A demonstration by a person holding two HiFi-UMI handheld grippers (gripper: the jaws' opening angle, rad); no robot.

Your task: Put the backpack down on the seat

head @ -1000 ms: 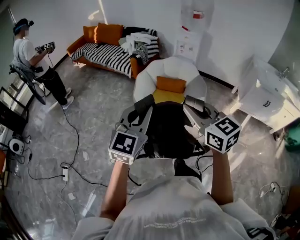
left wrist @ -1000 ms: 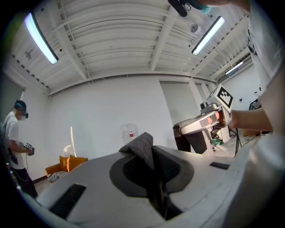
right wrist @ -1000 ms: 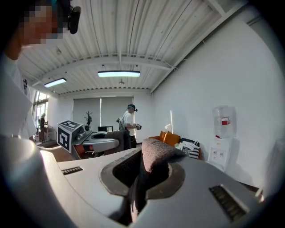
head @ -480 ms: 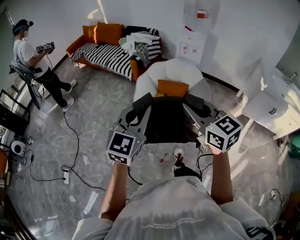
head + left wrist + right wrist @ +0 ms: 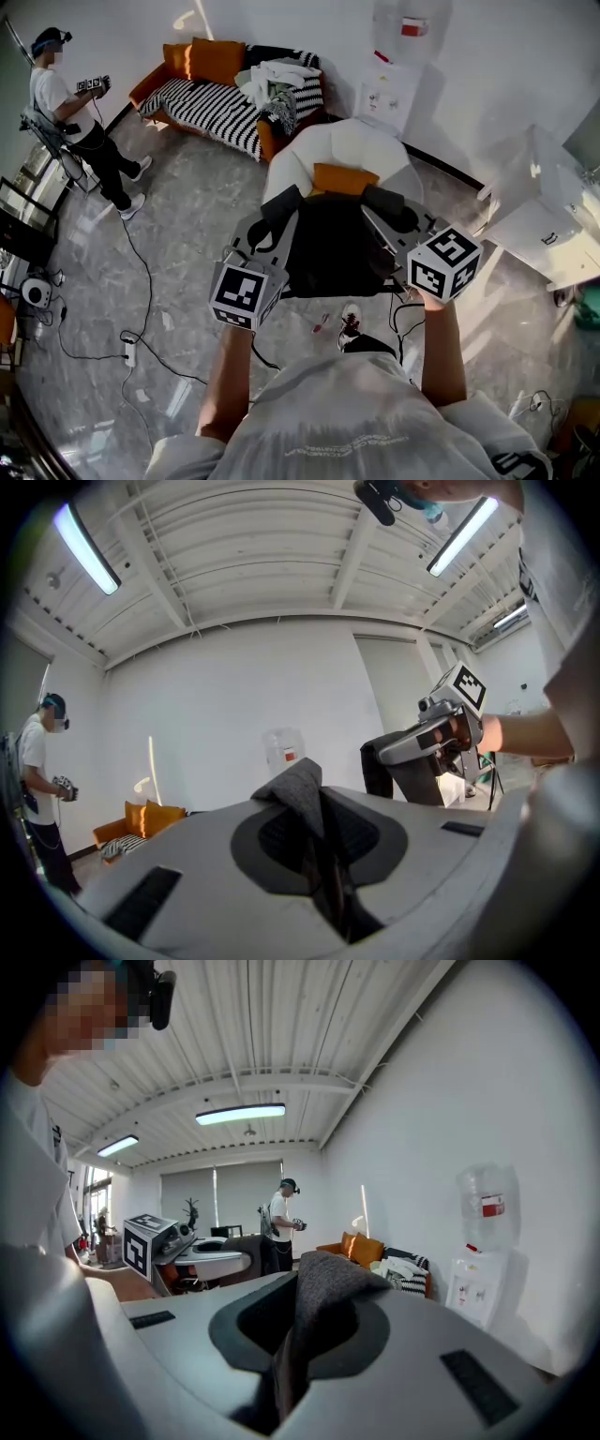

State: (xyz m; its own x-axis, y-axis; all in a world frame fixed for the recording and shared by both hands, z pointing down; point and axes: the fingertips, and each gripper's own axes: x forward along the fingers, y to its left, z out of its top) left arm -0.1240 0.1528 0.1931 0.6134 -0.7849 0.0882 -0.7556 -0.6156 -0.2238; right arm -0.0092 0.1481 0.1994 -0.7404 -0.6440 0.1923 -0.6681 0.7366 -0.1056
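Holding backpack [image 5: 333, 251] just before white chair [image 5: 349, 148], left gripper [image 5: 316, 860] and right gripper [image 5: 281, 1358] each pinched on a strap [image 5: 298, 794], I would lower both evenly so it lands square on that chair

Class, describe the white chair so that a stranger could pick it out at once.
Find the striped sofa at the room's far side; the water dispenser stands to its right. In front of the two sits a rounded white armchair holding one orange cushion. Unlike the sofa, it is plain white and seats one.
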